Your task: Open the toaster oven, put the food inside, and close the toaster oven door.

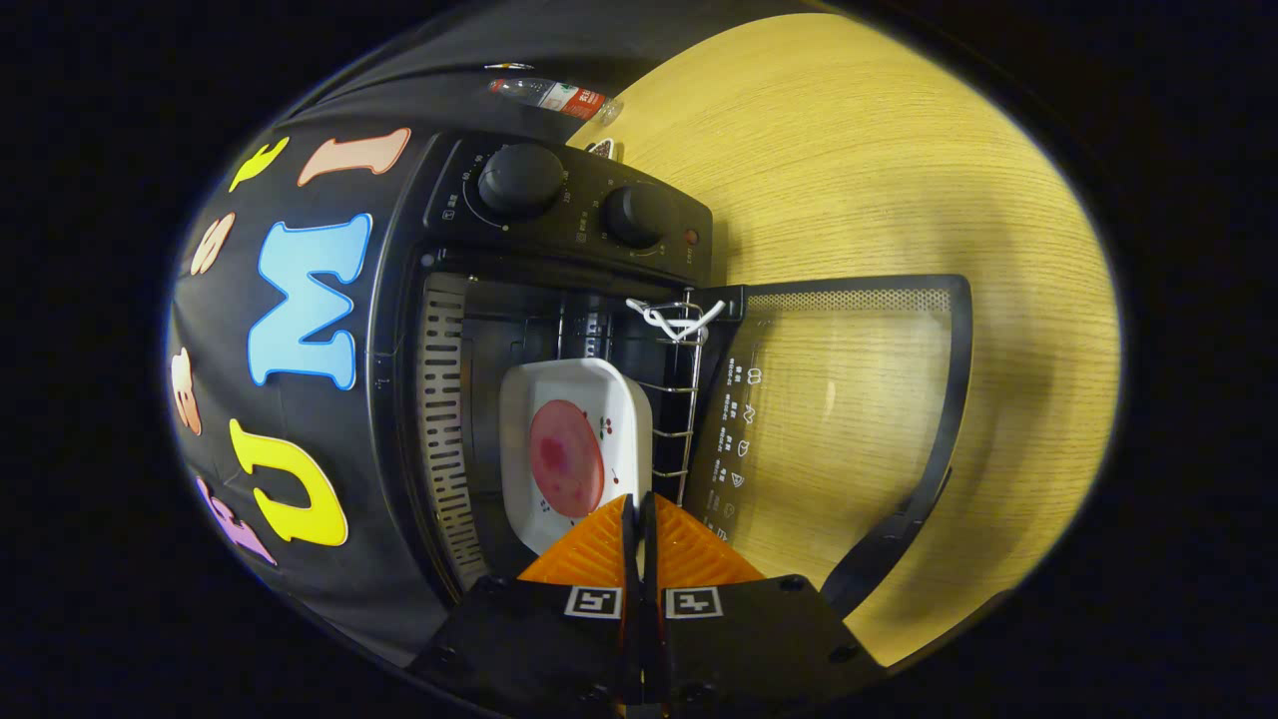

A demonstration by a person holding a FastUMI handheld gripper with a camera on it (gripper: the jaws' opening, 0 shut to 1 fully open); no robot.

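The toaster oven point(559, 330) stands on a pale wood-grain worktop point(879, 170), seen rolled onto its side because the camera is tilted. Its glass door point(849, 399) is fully open, lying flat out over the worktop away from the cavity, with the dark door handle point(889, 539) at its far edge. The control panel with two round knobs point(521, 180) runs along one side of the cavity.

Inside the cavity sits a white rectangular dish point(574, 449) on the wire rack point(679, 399). Its long axis runs from the oven's mouth toward the back wall, and its near short end points at the gripper. A round pink slice of food point(566, 457) lies flat in the middle of the dish. A loop of white cord point(674, 320) is tied to the rack's front bar.

The gripper point(639, 519) has its jaws closed together, only a thin slit between them, and nothing is held. The tips sit just at the near edge of the dish, at the mouth of the oven; whether they touch it I cannot tell.

Black cloth forms the booth wall beside the oven. Beyond the oven a clear plastic bottle point(554, 97) lies on its side at the worktop's edge.
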